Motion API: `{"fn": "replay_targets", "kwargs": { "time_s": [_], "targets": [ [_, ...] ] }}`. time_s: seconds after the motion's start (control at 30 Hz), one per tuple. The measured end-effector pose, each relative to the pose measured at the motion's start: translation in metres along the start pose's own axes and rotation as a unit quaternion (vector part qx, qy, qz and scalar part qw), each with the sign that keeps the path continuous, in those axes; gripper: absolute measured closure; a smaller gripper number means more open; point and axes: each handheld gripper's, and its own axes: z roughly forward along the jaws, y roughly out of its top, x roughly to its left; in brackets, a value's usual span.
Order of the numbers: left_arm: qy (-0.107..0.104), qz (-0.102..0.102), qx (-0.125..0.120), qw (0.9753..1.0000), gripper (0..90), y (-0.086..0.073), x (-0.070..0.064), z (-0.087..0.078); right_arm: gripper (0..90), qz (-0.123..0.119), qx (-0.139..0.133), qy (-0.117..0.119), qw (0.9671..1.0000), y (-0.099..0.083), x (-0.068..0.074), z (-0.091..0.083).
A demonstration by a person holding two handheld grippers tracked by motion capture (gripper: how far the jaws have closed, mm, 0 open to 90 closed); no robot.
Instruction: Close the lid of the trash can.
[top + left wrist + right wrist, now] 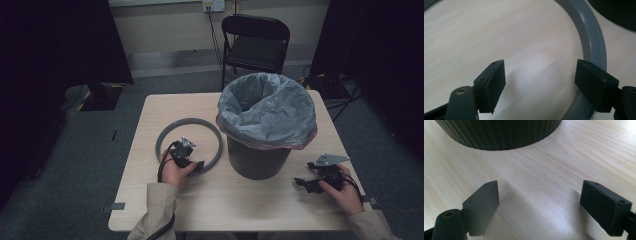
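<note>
A dark grey bin (260, 160) lined with a pale plastic bag (267, 110) stands on the light wooden table (150, 110). Left of it a grey ring (170, 131) lies flat. My left gripper (200, 164) rests at the ring's near right part, jaws open. In the left gripper view the ring (594, 42) curves past the right jaw, and the left gripper (540, 83) holds nothing. My right gripper (299, 182) is low over the table right of the bin, open and pointing at the bin's base (499, 132). The right gripper (540, 207) has bare wood between its jaws.
A black folding chair (255, 45) stands behind the table on the grey carpet. Dark curtains hang at both sides. Cables run along the floor at the far right. Bare table surface lies in front of the bin and at the near edge.
</note>
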Motion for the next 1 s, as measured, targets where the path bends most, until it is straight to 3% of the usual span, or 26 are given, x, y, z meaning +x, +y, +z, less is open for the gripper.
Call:
{"fn": "replay_targets", "kwargs": {
  "time_s": [0.1, 0.2, 0.33, 0.4, 0.43, 0.53, 0.6, 0.73, 0.87, 0.97, 1.0],
  "targets": [
    [-0.021, 0.015, 0.017, 0.9995, 24.3, -0.017, -0.02, -0.016, 14.9, 0.0, 0.0, 0.0, 1.0, 0.0, 0.0, 0.0],
    [-0.03, -0.011, -0.002, 0.9995, 22.9, -0.026, -0.022, -0.031, 14.9, 0.0, 0.0, 0.0, 1.0, 0.0, 0.0, 0.0],
    [0.023, -0.042, -0.018, 0.9987, 21.6, -0.022, 0.008, -0.05, 14.9, 0.0, 0.0, 0.0, 1.0, 0.0, 0.0, 0.0],
    [0.05, -0.06, -0.017, 0.9968, 20.8, -0.02, 0.028, -0.055, 14.9, 0.0, 0.0, 0.0, 1.0, 0.0, 0.0, 0.0],
    [0.059, -0.078, -0.017, 0.9951, 20.5, -0.019, 0.037, -0.056, 14.9, 0.0, 0.0, 0.0, 1.0, 0.0, 0.0, 0.0],
    [0.081, -0.097, -0.001, 0.992, 20.8, -0.019, 0.063, -0.055, 14.9, 0.0, 0.0, 0.0, 1.0, 0.0, 0.0, 0.0],
    [0.083, -0.101, 0.013, 0.9914, 21.9, -0.02, 0.075, -0.051, 14.9, 0.0, 0.0, 0.0, 1.0, 0.0, 0.0, 0.0],
    [0.102, -0.123, 0.018, 0.987, 24.4, -0.023, 0.093, -0.041, 14.9, 0.0, 0.0, 0.0, 1.0, 0.0, 0.0, 0.0],
    [0.108, -0.136, 0.053, 0.9833, 29.2, -0.03, 0.105, -0.026, 14.9, 0.0, -0.001, 0.0, 1.0, 0.0, 0.0, 0.0],
    [0.087, -0.147, 0.049, 0.9841, 52.6, -0.031, 0.104, -0.023, 14.9, -0.001, -0.001, 0.0, 1.0, 0.0, 0.0, 0.0],
    [0.08, -0.14, 0.052, 0.9855, 60.0, -0.03, 0.103, -0.024, 14.9, -0.001, -0.001, 0.0, 1.0, 0.0, 0.0, 0.0]
  ]
}}
